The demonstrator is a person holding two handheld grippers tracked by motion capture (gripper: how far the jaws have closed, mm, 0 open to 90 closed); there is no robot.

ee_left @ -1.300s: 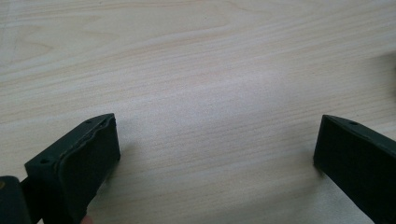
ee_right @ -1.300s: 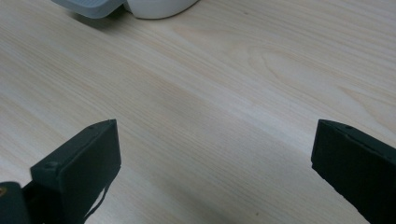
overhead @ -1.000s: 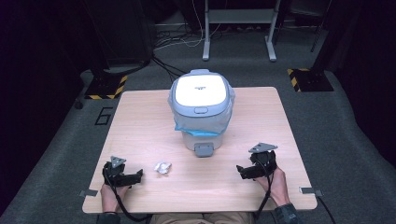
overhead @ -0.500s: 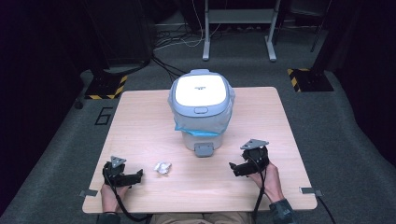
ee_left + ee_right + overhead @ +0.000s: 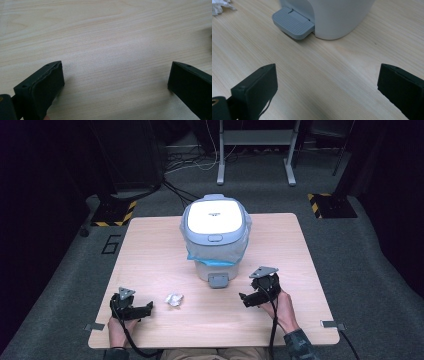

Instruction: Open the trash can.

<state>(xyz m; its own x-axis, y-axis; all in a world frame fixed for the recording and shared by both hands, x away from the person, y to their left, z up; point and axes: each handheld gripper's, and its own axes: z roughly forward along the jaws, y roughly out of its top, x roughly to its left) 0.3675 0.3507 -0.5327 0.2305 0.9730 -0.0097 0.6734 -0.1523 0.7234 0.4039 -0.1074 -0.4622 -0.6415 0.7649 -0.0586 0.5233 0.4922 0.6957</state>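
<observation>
Right gripper (image 5: 246, 298) spread, empty, near bin (image 5: 216, 240) pedal (image 5: 293, 23). Left gripper (image 5: 145, 308) spread, empty, over bare table (image 5: 150, 250). Crumpled paper (image 5: 174, 299) between grippers.

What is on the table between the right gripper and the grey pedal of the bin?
Nothing. In the right gripper view, bare wood runs from the right gripper, its fingers wide apart, up to the grey pedal on the white bin.

bin (image 5: 342, 17): top cut by frame edge; tissue (image 5: 220, 6): partly cropped
</observation>
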